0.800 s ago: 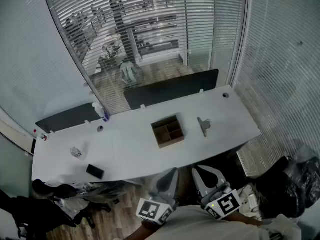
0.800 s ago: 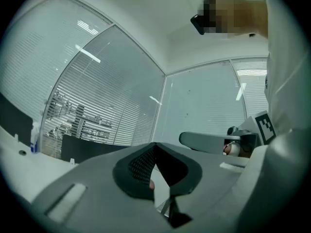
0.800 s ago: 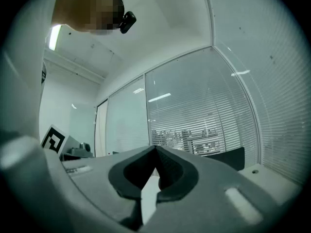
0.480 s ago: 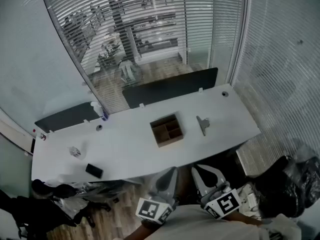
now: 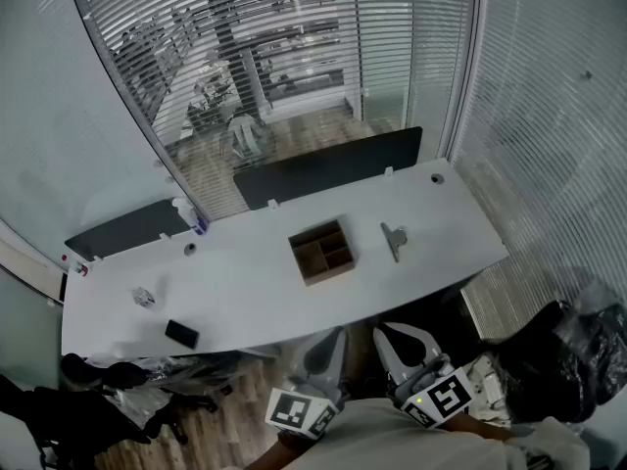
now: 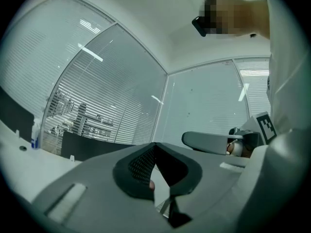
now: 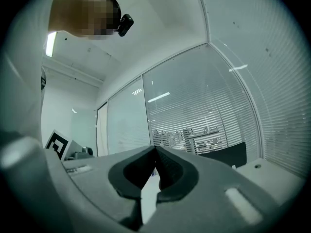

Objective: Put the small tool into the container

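My left gripper [image 5: 331,349] and right gripper [image 5: 400,345] are both closed and empty, off the table [image 5: 245,287]; the tool [image 5: 394,240] lies near the box [image 5: 322,252].

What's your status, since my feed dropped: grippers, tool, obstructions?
Left gripper, right gripper shut, empty, short of table. Small tool lies right of divided container. Nothing between them.

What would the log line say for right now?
stage: not started | tool: on table, right of container | left gripper: shut, empty | right gripper: shut, empty
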The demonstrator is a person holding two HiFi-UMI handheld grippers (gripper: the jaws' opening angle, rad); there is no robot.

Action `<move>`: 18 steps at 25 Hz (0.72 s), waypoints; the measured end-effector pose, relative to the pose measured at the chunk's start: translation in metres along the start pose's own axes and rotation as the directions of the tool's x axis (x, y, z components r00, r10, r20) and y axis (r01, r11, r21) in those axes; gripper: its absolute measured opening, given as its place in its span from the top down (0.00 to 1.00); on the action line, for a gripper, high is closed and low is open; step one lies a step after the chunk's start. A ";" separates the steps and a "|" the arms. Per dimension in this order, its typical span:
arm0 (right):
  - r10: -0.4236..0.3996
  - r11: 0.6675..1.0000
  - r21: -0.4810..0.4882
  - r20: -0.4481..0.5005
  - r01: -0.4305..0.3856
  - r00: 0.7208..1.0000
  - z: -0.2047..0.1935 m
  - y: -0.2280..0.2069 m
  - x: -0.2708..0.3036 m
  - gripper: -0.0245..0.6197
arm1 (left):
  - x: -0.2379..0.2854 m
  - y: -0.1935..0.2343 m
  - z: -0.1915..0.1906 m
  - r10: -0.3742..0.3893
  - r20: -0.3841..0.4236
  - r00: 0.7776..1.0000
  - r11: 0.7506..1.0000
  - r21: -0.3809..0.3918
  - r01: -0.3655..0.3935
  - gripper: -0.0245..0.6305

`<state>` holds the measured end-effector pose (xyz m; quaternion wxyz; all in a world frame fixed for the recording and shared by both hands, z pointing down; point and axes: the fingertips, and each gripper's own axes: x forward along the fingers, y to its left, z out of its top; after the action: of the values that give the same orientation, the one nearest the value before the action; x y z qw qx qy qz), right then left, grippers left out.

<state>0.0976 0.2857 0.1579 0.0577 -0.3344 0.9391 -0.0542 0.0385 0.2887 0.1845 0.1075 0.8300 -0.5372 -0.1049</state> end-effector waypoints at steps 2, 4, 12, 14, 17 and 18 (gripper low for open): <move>-0.004 1.000 0.004 0.004 0.004 1.000 0.000 -0.003 -0.002 0.96 | 0.001 0.000 -0.002 0.006 -0.002 1.000 1.000 -0.001 -0.006 0.96; -0.011 1.000 0.012 0.006 0.011 1.000 0.000 -0.007 -0.004 0.96 | 0.002 -0.001 -0.004 0.010 -0.005 1.000 1.000 -0.002 -0.010 0.96; -0.010 1.000 0.023 0.012 0.010 1.000 0.004 -0.022 -0.017 0.96 | 0.015 -0.016 -0.011 0.018 -0.006 1.000 1.000 0.002 -0.018 0.96; -0.006 1.000 0.022 0.012 0.006 1.000 0.004 -0.026 -0.022 0.96 | 0.018 -0.022 -0.013 0.020 -0.005 1.000 1.000 0.004 -0.020 0.96; -0.007 1.000 0.025 0.008 0.007 1.000 0.001 -0.032 -0.028 0.96 | 0.021 -0.028 -0.018 0.023 -0.004 1.000 1.000 0.000 -0.023 0.96; -0.007 1.000 0.028 0.007 0.007 1.000 -0.001 -0.033 -0.030 0.96 | 0.022 -0.030 -0.020 0.025 -0.005 1.000 1.000 0.000 -0.025 0.96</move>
<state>0.1412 0.2788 0.1655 0.0654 -0.3370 0.9369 -0.0665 0.0790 0.2814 0.1933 0.1101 0.8233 -0.5475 -0.1015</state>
